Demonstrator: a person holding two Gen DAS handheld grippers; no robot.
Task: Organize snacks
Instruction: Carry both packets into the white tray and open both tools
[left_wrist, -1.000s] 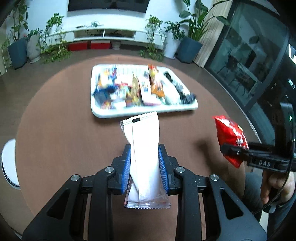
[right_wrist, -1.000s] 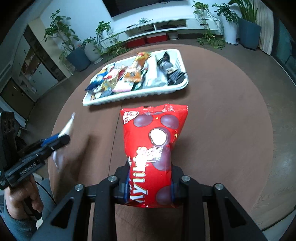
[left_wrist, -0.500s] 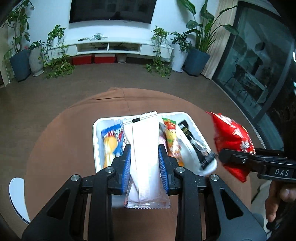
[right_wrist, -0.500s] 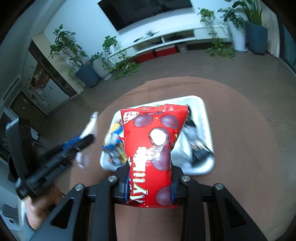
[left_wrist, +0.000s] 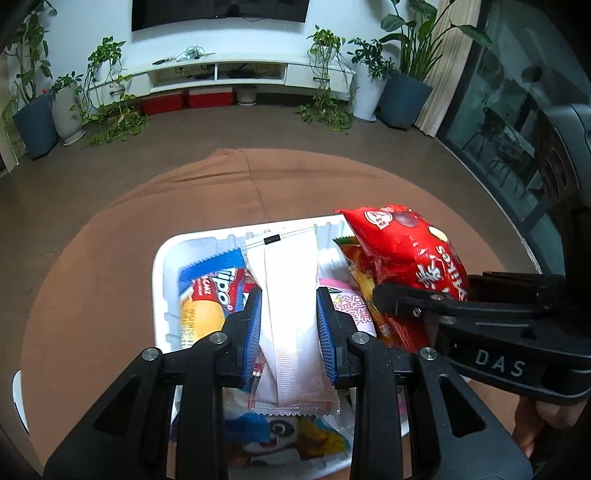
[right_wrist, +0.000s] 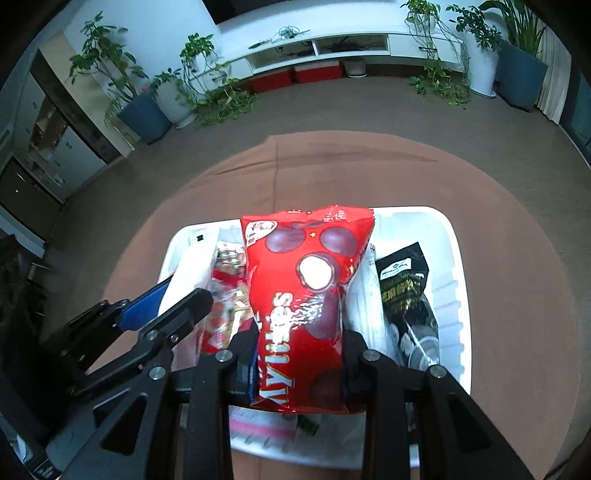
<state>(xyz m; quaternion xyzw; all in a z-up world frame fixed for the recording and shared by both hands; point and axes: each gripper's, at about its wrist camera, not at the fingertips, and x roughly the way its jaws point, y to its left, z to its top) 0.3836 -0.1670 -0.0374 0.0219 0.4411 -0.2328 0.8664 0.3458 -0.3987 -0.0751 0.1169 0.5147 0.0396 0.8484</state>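
Over the tray, left wrist view: left gripper (left_wrist: 289, 325) clamped on a white packet (left_wrist: 290, 317), blue pads pressing both long edges, packet pointing away from the camera
White packet spot: held above the white tray (left_wrist: 159, 273), not resting on it as far as can be seen
Tray contents here: blue and red cake pack (left_wrist: 207, 291) at left under the gripper, pink pack (left_wrist: 351, 308) just right of the packet, cartoon-print bag (left_wrist: 288, 435) at the near end, partly hidden by the fingers
Right gripper (left_wrist: 391, 295): comes in from the right, closed on a red bag (left_wrist: 410, 251), bag sits over the tray's right part
Table: round brown top (left_wrist: 103, 266), tray near its middle
Person's hand (left_wrist: 532, 424): bottom right corner, on the right gripper's handle

Over the tray, right wrist view: right gripper (right_wrist: 299, 354) pinching the red bag (right_wrist: 306, 295) by its lower half, bag upright in frame, above the tray (right_wrist: 454, 258)
Tray contents here: black pack (right_wrist: 402, 288) lying right of the red bag, red and white pack (right_wrist: 225, 291) left of it, pink pack (right_wrist: 262, 424) under the gripper at the near end
Left gripper (right_wrist: 177, 291): enters from the left, blue pad visible, white packet (right_wrist: 188, 266) between its fingers
Table (right_wrist: 517, 295): brown surface all round the tray
Background: plants and a low white cabinet (right_wrist: 332, 40) along the far wall
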